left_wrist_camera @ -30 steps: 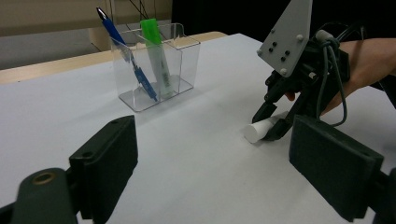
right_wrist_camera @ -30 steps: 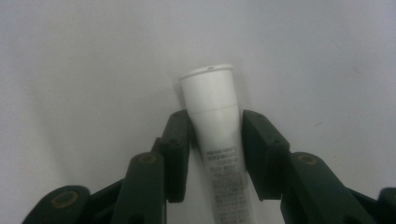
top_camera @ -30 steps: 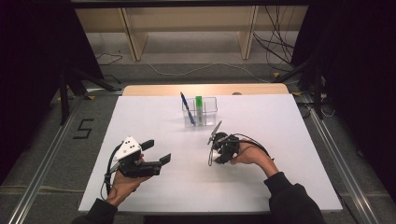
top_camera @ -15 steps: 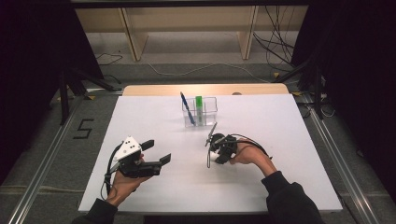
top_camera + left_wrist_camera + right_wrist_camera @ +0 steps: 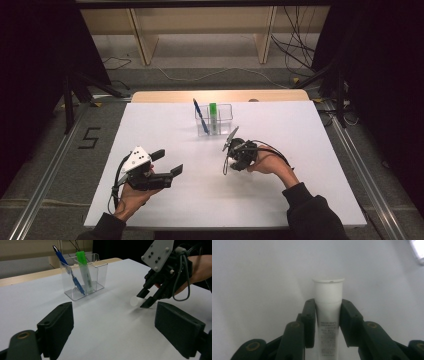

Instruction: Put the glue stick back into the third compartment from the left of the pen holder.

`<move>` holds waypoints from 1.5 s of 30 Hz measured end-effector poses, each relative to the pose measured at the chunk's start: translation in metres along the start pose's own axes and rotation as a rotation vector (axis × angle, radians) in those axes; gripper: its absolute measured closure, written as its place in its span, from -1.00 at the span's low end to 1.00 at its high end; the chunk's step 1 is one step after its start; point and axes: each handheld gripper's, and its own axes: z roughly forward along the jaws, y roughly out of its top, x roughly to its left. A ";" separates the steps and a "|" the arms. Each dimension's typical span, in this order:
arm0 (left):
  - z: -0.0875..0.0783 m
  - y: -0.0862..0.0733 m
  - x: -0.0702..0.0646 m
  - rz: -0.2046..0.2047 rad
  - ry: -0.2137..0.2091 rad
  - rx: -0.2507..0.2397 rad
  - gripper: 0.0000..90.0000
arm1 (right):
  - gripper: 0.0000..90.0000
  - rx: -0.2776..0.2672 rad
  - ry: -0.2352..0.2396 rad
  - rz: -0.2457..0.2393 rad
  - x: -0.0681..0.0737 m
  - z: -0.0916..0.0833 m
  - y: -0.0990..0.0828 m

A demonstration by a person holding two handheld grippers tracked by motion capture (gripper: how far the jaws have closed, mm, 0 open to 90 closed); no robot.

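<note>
Right gripper view, right gripper (image 5: 328, 322) just closed, apparently pinching one white tube (image 5: 328, 307), left gripper (image 5: 120, 322) spread.

White plastic tube (image 5: 328, 312) with a flat, flanged white cap and fine dark print along its body. It lies low over the white table (image 5: 175, 130), cap end pointing away from the right hand-held gripper (image 5: 328, 322), whose two black jaws press against its sides just behind the cap. It lies in front of the clear organiser, apart from it.
</note>
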 end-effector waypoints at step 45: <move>-0.002 0.000 0.001 -0.017 0.018 -0.027 -0.66 | 0.52 -0.644 -0.104 0.438 -0.051 -0.050 0.001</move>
